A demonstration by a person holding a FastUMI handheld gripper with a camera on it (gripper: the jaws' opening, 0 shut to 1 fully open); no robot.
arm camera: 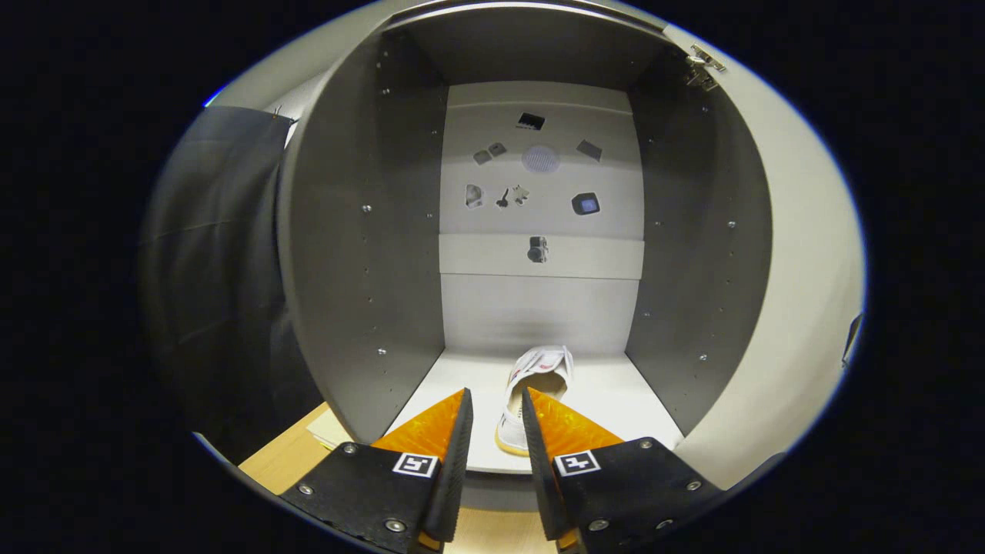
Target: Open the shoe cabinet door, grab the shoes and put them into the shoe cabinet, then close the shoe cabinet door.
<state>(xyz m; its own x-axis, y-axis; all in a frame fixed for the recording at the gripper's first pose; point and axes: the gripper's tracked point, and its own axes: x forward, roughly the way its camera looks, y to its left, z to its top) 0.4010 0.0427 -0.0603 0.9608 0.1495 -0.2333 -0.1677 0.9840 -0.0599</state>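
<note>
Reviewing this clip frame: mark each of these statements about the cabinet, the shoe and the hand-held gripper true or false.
1. The shoe cabinet door is open. True.
2. A white shoe sits on the cabinet floor. True.
3. The hand-held gripper is clamped on the shoe. False: its fingers stand apart, the shoe's near end showing in the gap, with no visible squeeze.
4. The shoe lies on the wooden floor outside the cabinet. False: it is inside.
5. Small pictures mark the back panel. True.

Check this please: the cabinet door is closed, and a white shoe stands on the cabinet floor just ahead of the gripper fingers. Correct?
Not quite. The gripper view shows the cabinet door open, swung aside. The white shoe does stand on the cabinet floor, and the gripper is open at its heel.
</note>
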